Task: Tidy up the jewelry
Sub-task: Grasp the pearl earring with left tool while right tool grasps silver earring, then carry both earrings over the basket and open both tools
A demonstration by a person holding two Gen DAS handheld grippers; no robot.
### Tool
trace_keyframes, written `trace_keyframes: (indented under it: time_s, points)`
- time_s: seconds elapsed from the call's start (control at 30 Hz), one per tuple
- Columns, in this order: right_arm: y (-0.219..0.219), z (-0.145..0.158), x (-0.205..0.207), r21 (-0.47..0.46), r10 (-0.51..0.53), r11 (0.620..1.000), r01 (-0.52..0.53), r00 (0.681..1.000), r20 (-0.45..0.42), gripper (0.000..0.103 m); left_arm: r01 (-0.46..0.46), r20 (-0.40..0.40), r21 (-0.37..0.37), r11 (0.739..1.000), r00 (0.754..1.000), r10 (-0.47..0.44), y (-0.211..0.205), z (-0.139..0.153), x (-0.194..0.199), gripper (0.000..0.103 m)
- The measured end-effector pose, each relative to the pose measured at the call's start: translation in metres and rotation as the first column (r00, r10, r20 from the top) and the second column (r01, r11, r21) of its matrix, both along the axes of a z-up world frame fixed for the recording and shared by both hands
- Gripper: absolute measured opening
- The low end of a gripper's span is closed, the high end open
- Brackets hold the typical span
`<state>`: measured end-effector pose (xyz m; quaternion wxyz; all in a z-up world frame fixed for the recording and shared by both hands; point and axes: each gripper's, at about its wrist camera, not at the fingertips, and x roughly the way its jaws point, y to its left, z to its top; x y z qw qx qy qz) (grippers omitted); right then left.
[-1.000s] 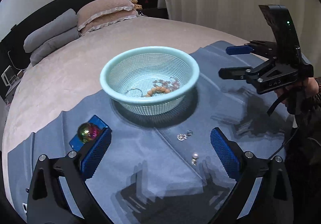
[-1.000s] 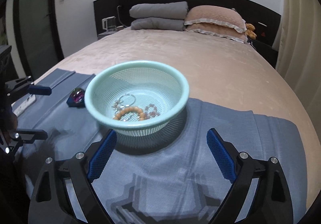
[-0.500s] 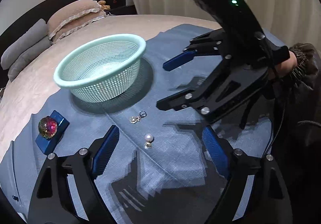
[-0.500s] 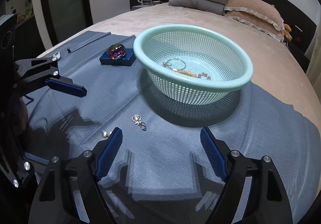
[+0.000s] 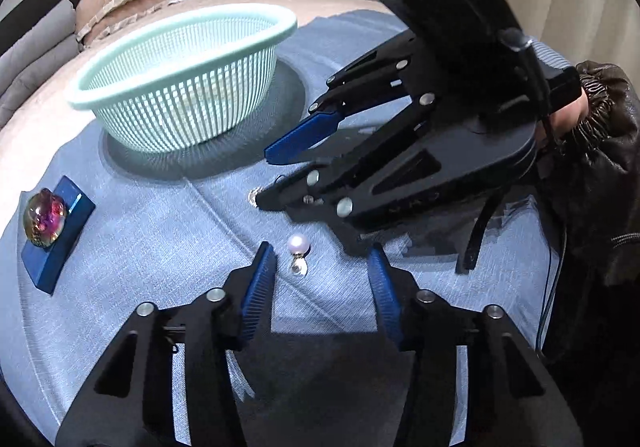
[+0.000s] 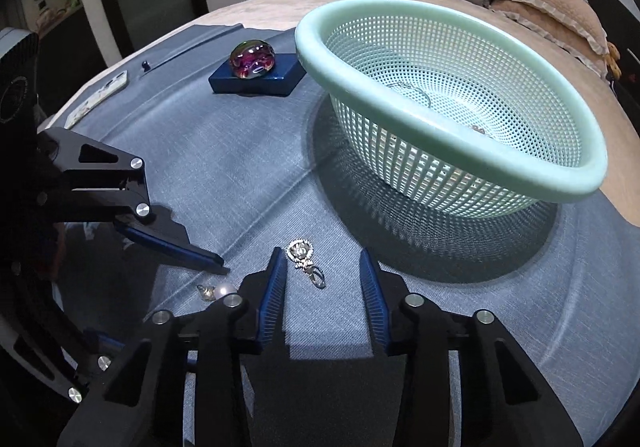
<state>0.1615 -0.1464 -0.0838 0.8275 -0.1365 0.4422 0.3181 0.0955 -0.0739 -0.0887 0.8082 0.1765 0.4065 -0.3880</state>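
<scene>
A pearl earring [image 5: 298, 251] lies on the blue cloth [image 5: 160, 239], just ahead of my left gripper [image 5: 322, 267], which is open and low over the cloth. A sparkly silver earring [image 6: 304, 257] lies between the fingertips of my right gripper [image 6: 322, 271], also open and low. The pearl earring also shows in the right wrist view [image 6: 222, 290], beside the right gripper's left finger. The right gripper [image 5: 272, 179] hides most of the silver earring [image 5: 253, 195] in the left wrist view. A mint mesh basket [image 6: 452, 183] holds some jewelry.
A dark blue box [image 6: 256, 81] with an iridescent glass ornament [image 6: 252, 59] sits left of the basket; they also show in the left wrist view [image 5: 44, 215]. The cloth lies on a beige bed with pillows [image 6: 548, 7] behind. The two grippers are close together.
Both grippers have come down and forward toward the earrings and narrowed their jaws. The right gripper now straddles the silver earring; the left sits just behind the pearl earring.
</scene>
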Motion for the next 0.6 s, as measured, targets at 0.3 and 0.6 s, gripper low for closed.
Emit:
trace_keyframes:
  time_s: [0.3, 0.6]
  points:
    - [-0.012, 0.002, -0.011, 0.055, -0.007, 0.998, 0.009, 0.999, -0.044, 0.006, 0.013, -0.096, -0.056, 0.998, 0.995, -0.018, 0.004, 0.001, 0.01, 0.009]
    - [-0.038, 0.036, -0.035, 0.11, 0.002, 0.994, 0.001, 1.0, -0.029, 0.006, 0.072, -0.094, -0.087, 0.994, 0.992, -0.08, 0.006, 0.026, -0.015, 0.009]
